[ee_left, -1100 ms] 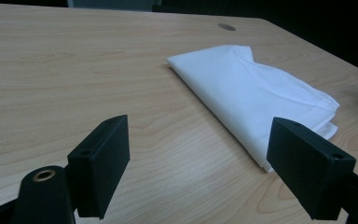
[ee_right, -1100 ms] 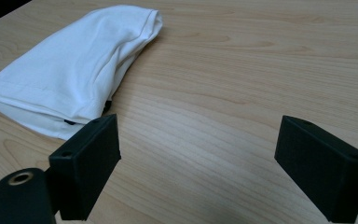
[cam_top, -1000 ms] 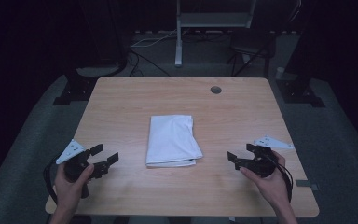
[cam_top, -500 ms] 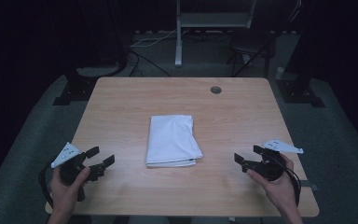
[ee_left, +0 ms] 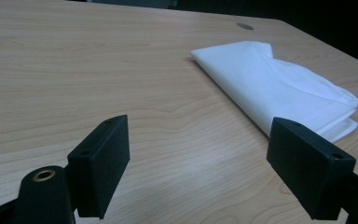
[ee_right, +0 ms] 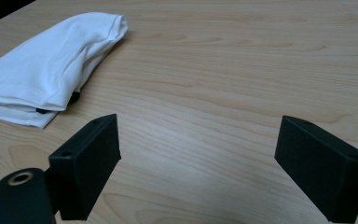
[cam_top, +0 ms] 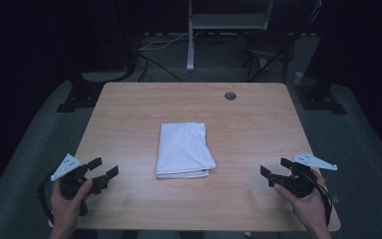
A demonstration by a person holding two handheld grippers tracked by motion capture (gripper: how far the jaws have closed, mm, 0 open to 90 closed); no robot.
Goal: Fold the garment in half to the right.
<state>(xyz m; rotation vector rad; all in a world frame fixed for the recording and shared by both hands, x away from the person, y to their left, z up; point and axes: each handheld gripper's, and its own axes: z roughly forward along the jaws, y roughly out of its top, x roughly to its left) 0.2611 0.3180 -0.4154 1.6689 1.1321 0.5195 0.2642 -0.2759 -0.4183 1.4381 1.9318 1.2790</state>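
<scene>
1. Desk [cam_top: 129, 124]: wood-grain top, seen from the high view.
2. Folded white cloth [cam_top: 184, 149]: laid flat at desk centre, well apart from both grippers, between them.
3. Left gripper [cam_top: 103, 173]: jaws spread, empty.
4. Right gripper [cam_top: 272, 172]: jaws spread, empty.

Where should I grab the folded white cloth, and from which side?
Probably best at the near corners of the folded white cloth, where the stacked layer edges show. It lies flat on the table, so come in low from the person's side: left gripper to the near-left corner, right gripper to the near-right. Both stand open, clear of it.
</scene>
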